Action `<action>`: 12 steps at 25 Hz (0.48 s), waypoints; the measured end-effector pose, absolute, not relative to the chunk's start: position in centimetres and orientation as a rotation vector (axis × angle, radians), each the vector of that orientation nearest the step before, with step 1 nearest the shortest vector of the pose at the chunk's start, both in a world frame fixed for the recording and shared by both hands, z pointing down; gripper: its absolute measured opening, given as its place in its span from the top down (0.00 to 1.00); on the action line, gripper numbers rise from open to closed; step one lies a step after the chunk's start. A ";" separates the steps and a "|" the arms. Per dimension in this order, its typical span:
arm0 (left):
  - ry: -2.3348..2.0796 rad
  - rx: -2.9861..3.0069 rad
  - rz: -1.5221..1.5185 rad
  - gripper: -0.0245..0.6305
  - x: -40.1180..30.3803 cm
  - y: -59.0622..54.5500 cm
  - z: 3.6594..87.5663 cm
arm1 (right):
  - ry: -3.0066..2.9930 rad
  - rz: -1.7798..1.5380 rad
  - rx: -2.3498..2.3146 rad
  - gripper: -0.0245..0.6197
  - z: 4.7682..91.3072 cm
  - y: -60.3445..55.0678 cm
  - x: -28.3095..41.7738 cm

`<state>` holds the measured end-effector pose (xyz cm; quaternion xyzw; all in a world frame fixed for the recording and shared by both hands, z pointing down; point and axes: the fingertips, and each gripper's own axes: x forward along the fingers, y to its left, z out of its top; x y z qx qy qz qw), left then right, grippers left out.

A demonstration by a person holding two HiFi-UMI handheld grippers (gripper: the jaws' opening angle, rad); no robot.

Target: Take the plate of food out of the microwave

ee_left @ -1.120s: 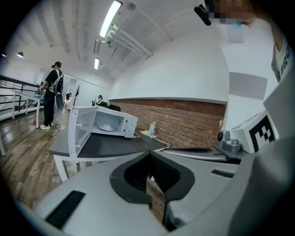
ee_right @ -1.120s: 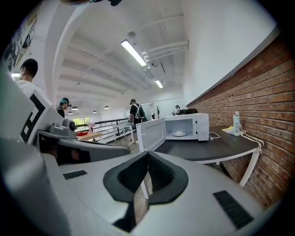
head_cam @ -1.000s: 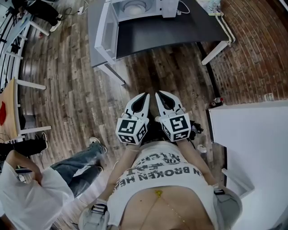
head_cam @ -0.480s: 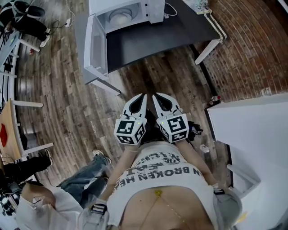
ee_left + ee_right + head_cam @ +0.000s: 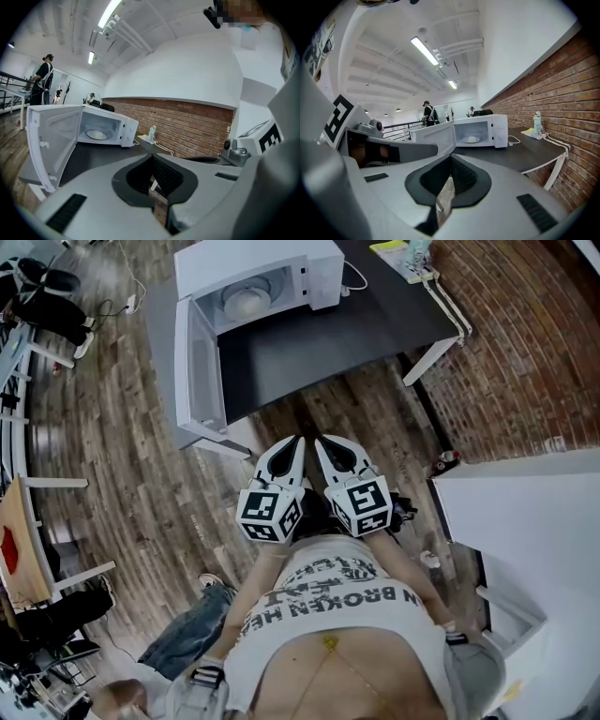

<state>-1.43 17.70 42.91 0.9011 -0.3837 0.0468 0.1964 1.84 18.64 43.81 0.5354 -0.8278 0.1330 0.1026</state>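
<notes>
A white microwave (image 5: 258, 273) stands on a black table (image 5: 319, 324), its door (image 5: 192, 362) swung wide open to the left. Inside it sits a white plate of food (image 5: 246, 302), also seen in the left gripper view as the plate (image 5: 97, 135) and in the right gripper view as the plate (image 5: 471, 139). My left gripper (image 5: 297, 441) and right gripper (image 5: 322, 441) are side by side near my chest, over the wooden floor short of the table. Both are shut and empty; the left gripper (image 5: 151, 157) and the right gripper (image 5: 450, 157) point toward the microwave.
A bottle on yellow paper (image 5: 405, 253) stands at the table's far right corner, with a cable beside the microwave. A brick wall (image 5: 525, 343) runs on the right, a white counter (image 5: 525, 540) at lower right. Someone's legs (image 5: 183, 652) show at lower left.
The microwave and table have slid further into the head view, so I have come closer to them. Both grippers stay together and shut. The bystander at lower left has mostly left the picture.
</notes>
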 end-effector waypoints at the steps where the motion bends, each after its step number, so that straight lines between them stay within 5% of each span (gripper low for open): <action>1: -1.071 2.526 0.132 0.95 -1.6 17.1 42.9 | -2.437 0.389 1.580 0.95 43.9 18.0 1.7; 12: -1.033 2.554 0.161 0.95 -3.2 12.1 43.2 | -2.432 0.459 1.616 0.95 44.5 12.3 0.0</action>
